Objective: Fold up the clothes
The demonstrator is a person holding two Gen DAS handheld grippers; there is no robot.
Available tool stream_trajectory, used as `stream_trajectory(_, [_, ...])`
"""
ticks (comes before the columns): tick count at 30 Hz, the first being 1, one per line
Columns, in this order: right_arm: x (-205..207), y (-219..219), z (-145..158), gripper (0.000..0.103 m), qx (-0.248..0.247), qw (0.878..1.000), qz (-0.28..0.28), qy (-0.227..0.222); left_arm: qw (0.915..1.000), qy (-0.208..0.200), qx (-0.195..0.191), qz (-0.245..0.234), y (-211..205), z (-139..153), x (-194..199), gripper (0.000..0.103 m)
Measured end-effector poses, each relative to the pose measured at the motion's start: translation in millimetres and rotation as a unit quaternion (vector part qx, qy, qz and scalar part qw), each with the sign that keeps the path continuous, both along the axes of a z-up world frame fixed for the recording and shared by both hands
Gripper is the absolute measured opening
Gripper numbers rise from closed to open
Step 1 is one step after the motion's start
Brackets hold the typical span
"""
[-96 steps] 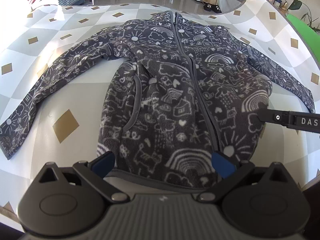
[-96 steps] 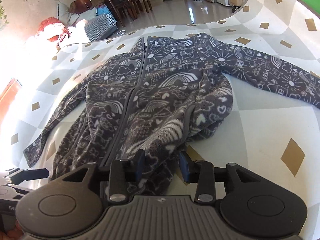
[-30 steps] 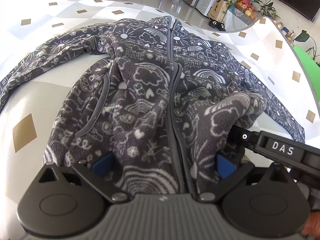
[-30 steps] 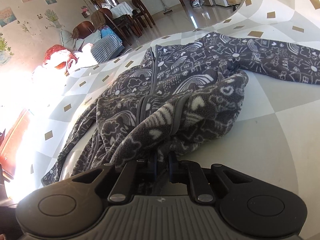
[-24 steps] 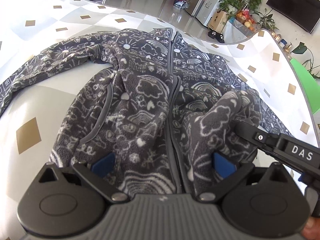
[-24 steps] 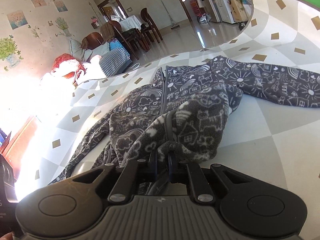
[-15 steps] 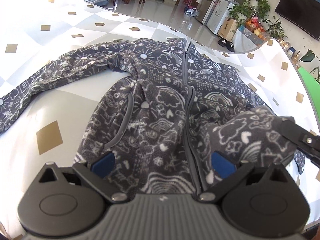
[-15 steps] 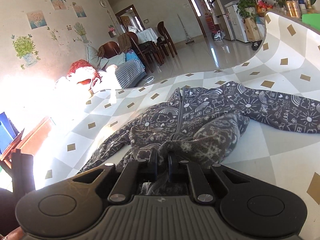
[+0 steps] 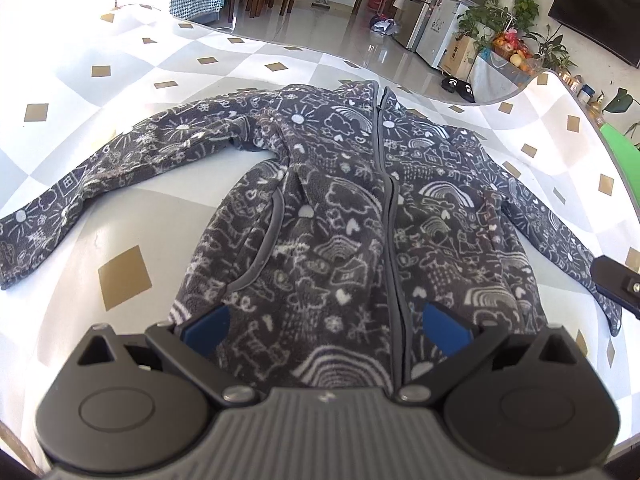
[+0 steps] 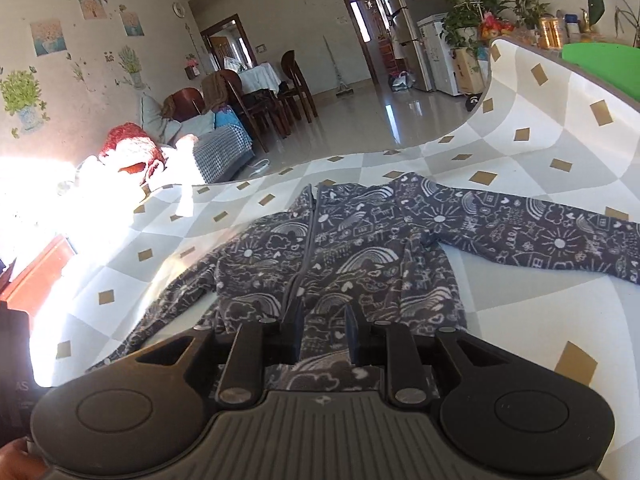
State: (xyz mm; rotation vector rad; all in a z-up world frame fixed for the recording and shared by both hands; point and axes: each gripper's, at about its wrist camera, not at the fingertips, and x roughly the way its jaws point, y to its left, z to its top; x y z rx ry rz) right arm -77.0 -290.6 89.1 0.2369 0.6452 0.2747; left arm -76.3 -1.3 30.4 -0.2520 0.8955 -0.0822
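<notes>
Item: dark grey fleece zip jacket with white doodle print (image 9: 332, 216), spread front-up on the white-and-grey diamond-patterned counter (image 9: 120, 216), sleeves out, hem just ahead of both tongs

Left tongs (image 9: 324, 324): spread wide, empty

Right tongs (image 10: 322, 330): parted, empty

Step, as judged: laid flat, unfolded; next calls for a sleeve or side edge carried across the zip

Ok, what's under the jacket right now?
The jacket lies flat on a checked tablecloth with gold diamonds, which shows all round it. Whatever sits directly beneath the fabric is covered. Both tongs are open above its hem.
</notes>
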Motion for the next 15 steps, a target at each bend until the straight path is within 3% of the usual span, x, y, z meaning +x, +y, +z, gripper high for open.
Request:
stream_trajectory(3, [-3.1,-4.5,-12.4,0.039,-0.002,0.999,0.021,0.039,0.9998,0.008,-0.006,0.015,6.7,-2.9,1.9,0.103])
stream_trajectory(6, [-8.7,0.1,-25.9,0.045,-0.036,0.995,0.052,0.071,0.9994,0.014,-0.011,0.029,13.3,-5.0,4.2,0.103])
stream_trajectory(15, [-32.7,31.6,-43.6,0.051,-0.150,0.976,0.143,0.065,0.9992,0.019,-0.005,0.036,15.8,-5.3,6.1,0.103])
